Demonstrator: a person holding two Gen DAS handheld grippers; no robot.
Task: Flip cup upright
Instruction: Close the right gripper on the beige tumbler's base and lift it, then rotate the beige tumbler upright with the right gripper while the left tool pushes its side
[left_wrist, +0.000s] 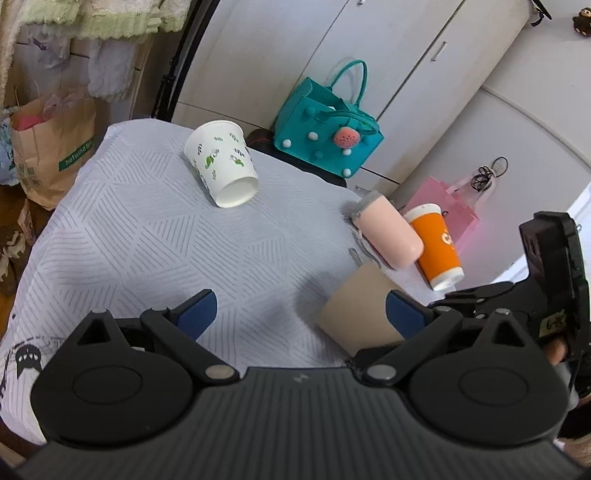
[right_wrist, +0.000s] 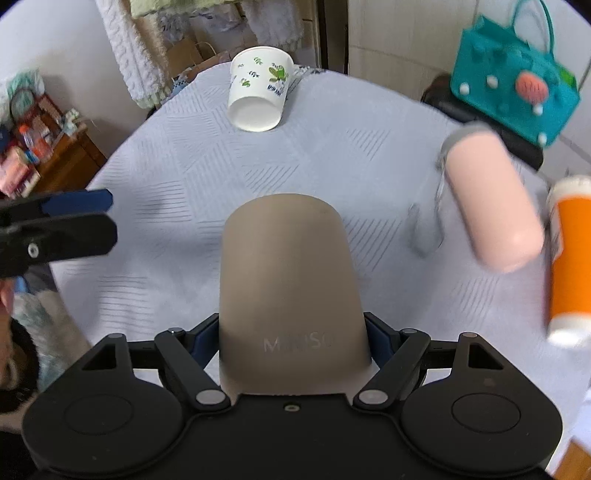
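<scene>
A beige cup (right_wrist: 290, 280) is clamped between the fingers of my right gripper (right_wrist: 291, 341), its closed end pointing away from the camera over the table. It also shows in the left wrist view (left_wrist: 356, 314), with the right gripper (left_wrist: 480, 302) beside it. My left gripper (left_wrist: 299, 314) is open and empty, hovering above the white patterned tablecloth (left_wrist: 147, 229), left of the beige cup. A white paper cup (left_wrist: 225, 164) with green leaf prints lies on its side at the far part of the table; it also shows in the right wrist view (right_wrist: 258, 90).
A pink bottle (right_wrist: 491, 199) and an orange cup (right_wrist: 570, 258) lie on their sides at the table's right edge. A teal bag (left_wrist: 328, 129) stands behind the table. A brown paper bag (left_wrist: 48, 147) sits on the floor at left. White cabinets stand behind.
</scene>
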